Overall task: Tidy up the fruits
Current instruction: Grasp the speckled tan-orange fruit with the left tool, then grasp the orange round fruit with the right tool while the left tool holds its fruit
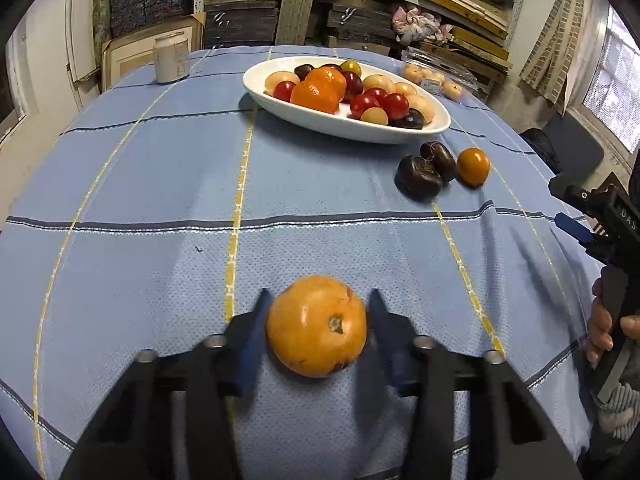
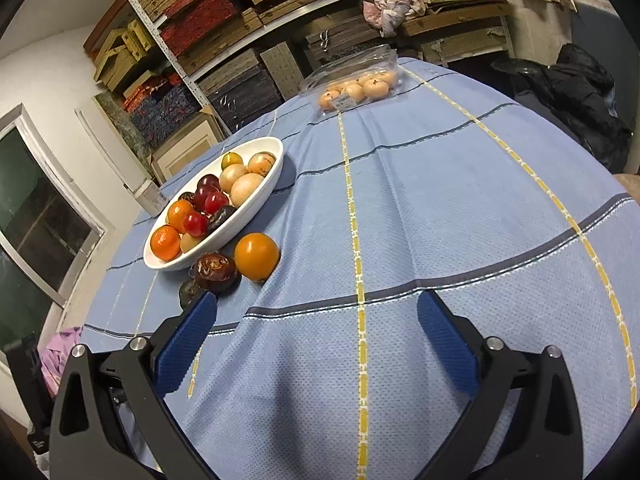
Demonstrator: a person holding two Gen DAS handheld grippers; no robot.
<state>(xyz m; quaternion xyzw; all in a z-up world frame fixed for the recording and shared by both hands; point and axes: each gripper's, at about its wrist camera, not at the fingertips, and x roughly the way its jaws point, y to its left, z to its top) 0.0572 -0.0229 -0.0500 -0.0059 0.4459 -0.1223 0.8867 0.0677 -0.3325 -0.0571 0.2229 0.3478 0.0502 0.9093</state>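
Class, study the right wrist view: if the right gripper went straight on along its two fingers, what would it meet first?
Probably only the blue tablecloth: the right gripper stands open with bare cloth ahead. The loose orange fruit and white dish lie off to its left.

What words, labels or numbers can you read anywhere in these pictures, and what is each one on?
"DAS": white letters on the black body of the right gripper, cut off at the picture's edge, so perhaps only part of a word.
Label on the white can: too blurred to read.
Sticker on the clear fruit pack: too small to read.
Nothing else carries legible text.
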